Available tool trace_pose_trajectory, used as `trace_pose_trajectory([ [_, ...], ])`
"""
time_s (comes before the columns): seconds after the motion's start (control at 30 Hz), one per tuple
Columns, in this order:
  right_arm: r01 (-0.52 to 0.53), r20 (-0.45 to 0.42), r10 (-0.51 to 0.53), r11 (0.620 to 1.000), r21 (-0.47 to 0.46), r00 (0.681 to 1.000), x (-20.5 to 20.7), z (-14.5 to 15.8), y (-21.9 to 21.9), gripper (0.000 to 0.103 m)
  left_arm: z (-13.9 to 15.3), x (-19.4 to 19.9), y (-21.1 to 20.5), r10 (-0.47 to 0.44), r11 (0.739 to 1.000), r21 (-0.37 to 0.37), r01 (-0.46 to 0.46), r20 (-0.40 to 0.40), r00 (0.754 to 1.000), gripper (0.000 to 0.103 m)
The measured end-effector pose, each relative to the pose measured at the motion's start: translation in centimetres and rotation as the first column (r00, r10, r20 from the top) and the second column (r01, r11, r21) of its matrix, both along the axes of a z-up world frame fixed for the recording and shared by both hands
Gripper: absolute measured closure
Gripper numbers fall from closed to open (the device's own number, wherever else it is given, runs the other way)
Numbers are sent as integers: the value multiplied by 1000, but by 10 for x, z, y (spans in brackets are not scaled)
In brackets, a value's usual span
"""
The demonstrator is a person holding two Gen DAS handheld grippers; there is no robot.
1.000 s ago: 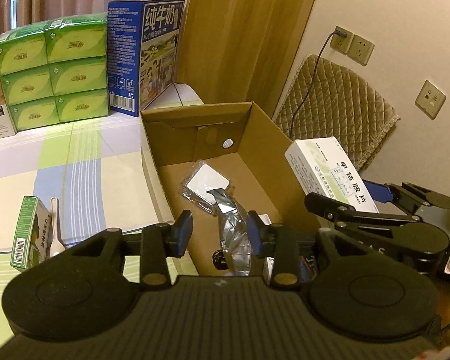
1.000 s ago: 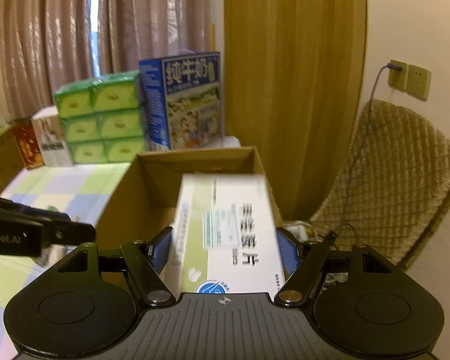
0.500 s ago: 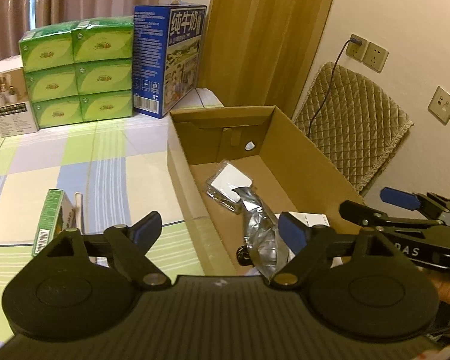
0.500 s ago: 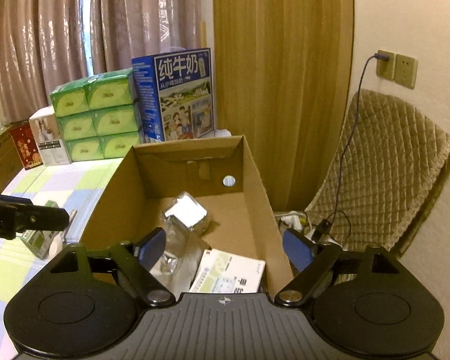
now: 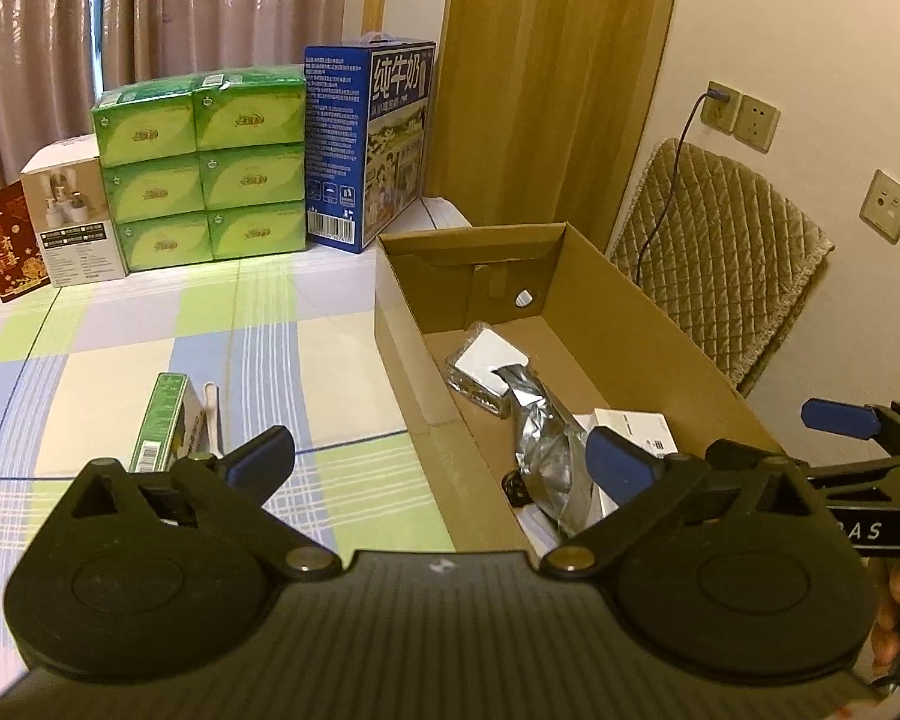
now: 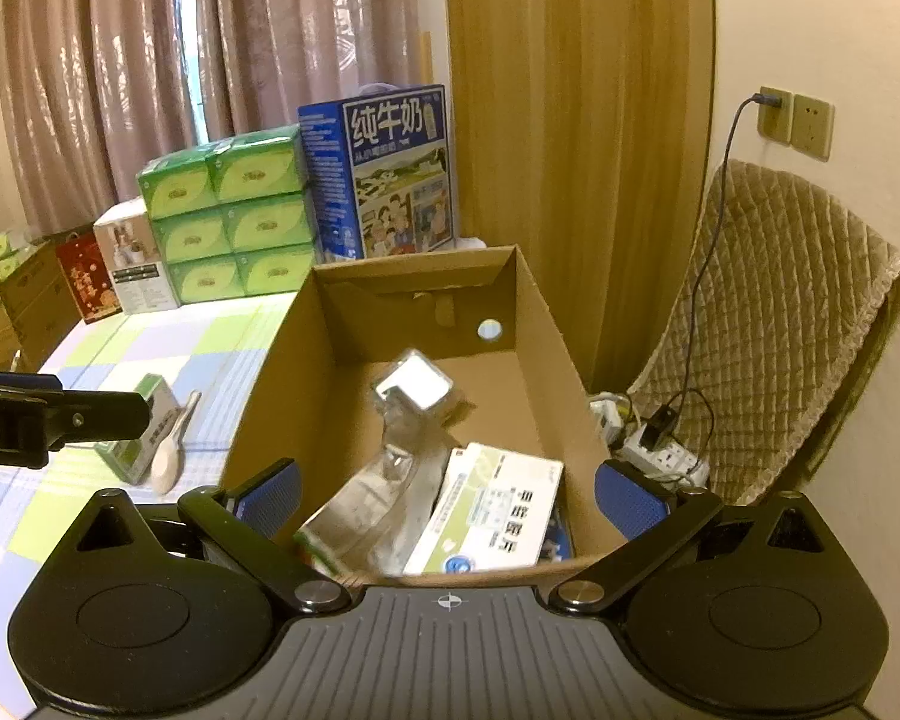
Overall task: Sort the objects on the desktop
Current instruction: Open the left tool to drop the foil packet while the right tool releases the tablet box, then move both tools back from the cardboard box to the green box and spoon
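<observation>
An open cardboard box [image 5: 630, 324] [image 6: 534, 312] stands at the table's right edge. Inside it lie a silver foil pouch [image 5: 540, 450] [image 6: 384, 480], a white medicine box [image 6: 492, 516] [image 5: 630, 426] and a clear packet with a white card [image 5: 486, 360] [image 6: 417, 387]. My left gripper [image 5: 441, 459] hovers over the box's near left wall, its jaws opening wide and empty. My right gripper [image 6: 450, 495] hangs above the box's near end, jaws also opening, with nothing between the pads. A small green box [image 5: 165, 420] [image 6: 144, 426] and a white spoon [image 5: 210, 414] [image 6: 174, 450] lie on the checked tablecloth.
Stacked green tissue packs [image 5: 204, 168], a blue milk carton [image 5: 369, 144], a white box [image 5: 72, 216] and a red box [image 5: 9, 246] line the table's far side. A quilted chair [image 5: 720, 252] and a power strip [image 6: 660, 450] sit right of the cardboard box.
Both grippers opened and drew back. The left one let go of the silver pouch and the right one let go of the white medicine box; both now lie in the cardboard box.
</observation>
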State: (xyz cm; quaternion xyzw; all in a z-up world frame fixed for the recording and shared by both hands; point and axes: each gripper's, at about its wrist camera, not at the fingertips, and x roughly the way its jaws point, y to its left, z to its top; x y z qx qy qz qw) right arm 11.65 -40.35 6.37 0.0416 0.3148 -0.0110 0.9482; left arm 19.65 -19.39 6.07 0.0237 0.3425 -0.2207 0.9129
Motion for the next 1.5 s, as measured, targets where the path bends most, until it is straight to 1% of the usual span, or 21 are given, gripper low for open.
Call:
trace_pose_trajectory([
  [0.13, -3, -10, 3, 1000, 7, 1000, -13, 4, 9, 2, 2, -14, 8, 10, 1000, -6, -10, 0, 1000, 1],
  [0.37, -14, -20, 14, 1000, -6, 1000, -36, 10, 27, 2, 3, -39, 29, 36, 999, -15, -36, -5, 999, 1],
  [0.63, -64, -9, 64, 998, -10, 998, -51, 17, 55, 2, 6, -60, 57, 70, 997, -22, -70, -9, 998, 1],
  [1.07, -151, -16, 150, 989, -9, 989, -54, 16, 100, 2, 1, -79, 104, 143, 989, -24, -144, -28, 989, 1],
  [1.5, -215, -32, 214, 977, -7, 976, -46, 9, 135, 2, -8, -80, 146, 211, 977, -25, -212, -48, 976, 1],
])
